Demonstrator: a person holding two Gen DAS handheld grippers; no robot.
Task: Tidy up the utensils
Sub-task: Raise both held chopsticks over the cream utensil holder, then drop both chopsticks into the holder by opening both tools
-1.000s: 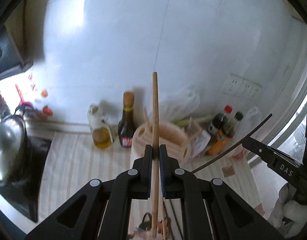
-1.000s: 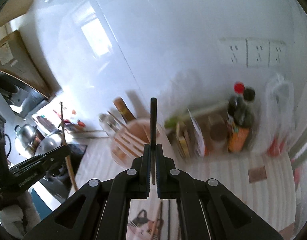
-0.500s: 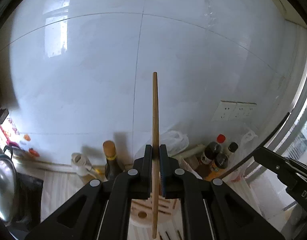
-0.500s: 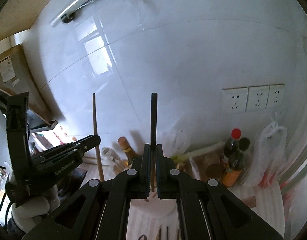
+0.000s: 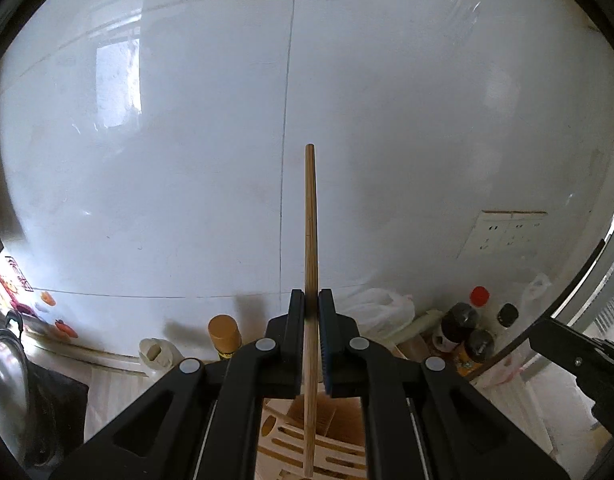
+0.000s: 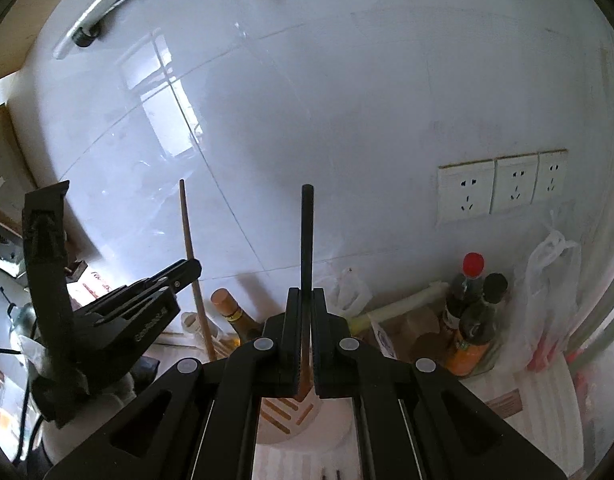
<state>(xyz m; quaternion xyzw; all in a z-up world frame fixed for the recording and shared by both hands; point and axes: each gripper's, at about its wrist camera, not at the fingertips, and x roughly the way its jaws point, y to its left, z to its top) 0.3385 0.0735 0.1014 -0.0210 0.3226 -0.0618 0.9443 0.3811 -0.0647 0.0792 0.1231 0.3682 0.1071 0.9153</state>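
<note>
**Chopsticks raised over the holder**

Behind everything, white tiled wall. At bottom centre, wooden utensil holder standing on surface. Left hand-held gripper clamped on wooden chopstick; right hand-held gripper clamped on black chopstick, both upright.

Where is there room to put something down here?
Bare striped mat lies right of the utensil holder, before the sauce bottles. A narrower strip shows between holder and stove. Along the wall, bags and a brown-capped bottle crowd it.
</note>
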